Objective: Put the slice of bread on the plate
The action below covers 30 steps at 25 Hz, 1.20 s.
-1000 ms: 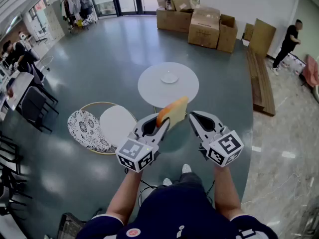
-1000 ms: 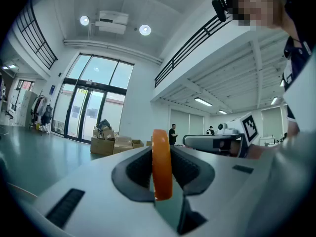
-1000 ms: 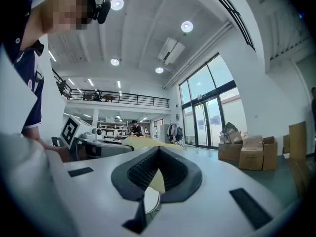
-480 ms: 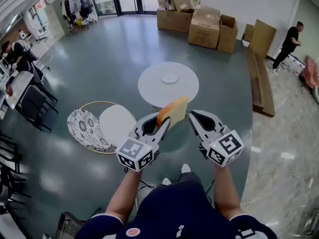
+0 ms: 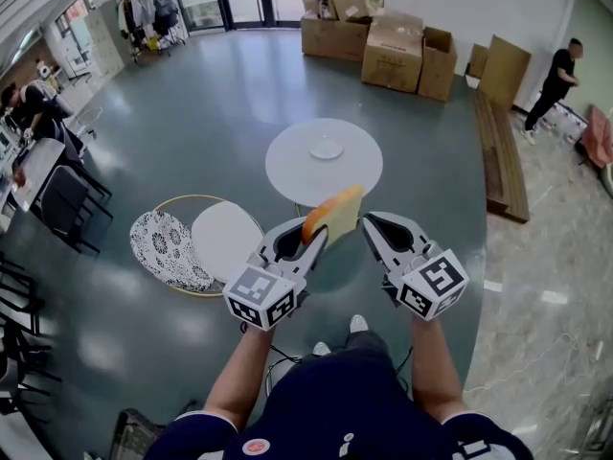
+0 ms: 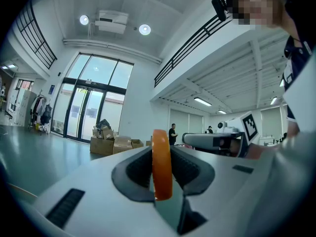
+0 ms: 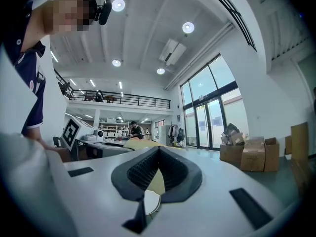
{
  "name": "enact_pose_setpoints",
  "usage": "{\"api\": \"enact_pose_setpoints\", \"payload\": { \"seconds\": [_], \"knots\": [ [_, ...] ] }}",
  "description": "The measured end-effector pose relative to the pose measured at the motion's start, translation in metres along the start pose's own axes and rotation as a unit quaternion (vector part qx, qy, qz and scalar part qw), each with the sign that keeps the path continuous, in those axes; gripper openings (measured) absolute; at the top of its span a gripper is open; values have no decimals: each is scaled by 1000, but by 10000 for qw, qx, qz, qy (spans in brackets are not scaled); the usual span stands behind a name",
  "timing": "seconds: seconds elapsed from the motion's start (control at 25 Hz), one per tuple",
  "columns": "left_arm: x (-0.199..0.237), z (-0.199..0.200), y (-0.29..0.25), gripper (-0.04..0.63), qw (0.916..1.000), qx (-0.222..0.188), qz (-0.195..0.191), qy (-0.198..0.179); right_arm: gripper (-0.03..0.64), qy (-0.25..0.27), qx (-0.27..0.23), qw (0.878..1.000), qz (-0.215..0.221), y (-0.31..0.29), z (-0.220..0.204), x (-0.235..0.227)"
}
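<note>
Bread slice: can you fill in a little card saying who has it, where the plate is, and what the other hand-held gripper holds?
Bread slice: on edge, pinched in the left hand-held gripper
Right hand-held gripper: shut, holds nothing, beside the bread
Plate: on the round white table, farther ahead
Bread on plate: not yet

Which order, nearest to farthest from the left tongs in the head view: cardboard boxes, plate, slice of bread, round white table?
1. Slice of bread, clamped in the left tongs.
2. Round white table, just ahead.
3. Plate, on the table's middle.
4. Cardboard boxes, far back.
</note>
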<state>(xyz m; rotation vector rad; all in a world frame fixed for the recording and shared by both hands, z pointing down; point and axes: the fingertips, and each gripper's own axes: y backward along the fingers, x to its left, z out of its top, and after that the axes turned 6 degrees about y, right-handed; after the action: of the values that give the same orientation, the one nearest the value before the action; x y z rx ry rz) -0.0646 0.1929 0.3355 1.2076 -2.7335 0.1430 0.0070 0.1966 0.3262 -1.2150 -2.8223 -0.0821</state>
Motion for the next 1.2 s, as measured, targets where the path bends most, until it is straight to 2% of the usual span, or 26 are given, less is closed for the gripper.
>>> {"api": "enact_pose_setpoints", "payload": {
  "seconds": [0.8, 1.2],
  "knots": [
    [26, -11, 6, 91, 9999, 30, -40, 133, 5, -100, 141, 9998, -110, -21, -14, 4],
    [44, -16, -16, 91, 9999, 32, -74, 122, 5, -90, 91, 9998, -175, -35, -21, -20]
  ]
}}
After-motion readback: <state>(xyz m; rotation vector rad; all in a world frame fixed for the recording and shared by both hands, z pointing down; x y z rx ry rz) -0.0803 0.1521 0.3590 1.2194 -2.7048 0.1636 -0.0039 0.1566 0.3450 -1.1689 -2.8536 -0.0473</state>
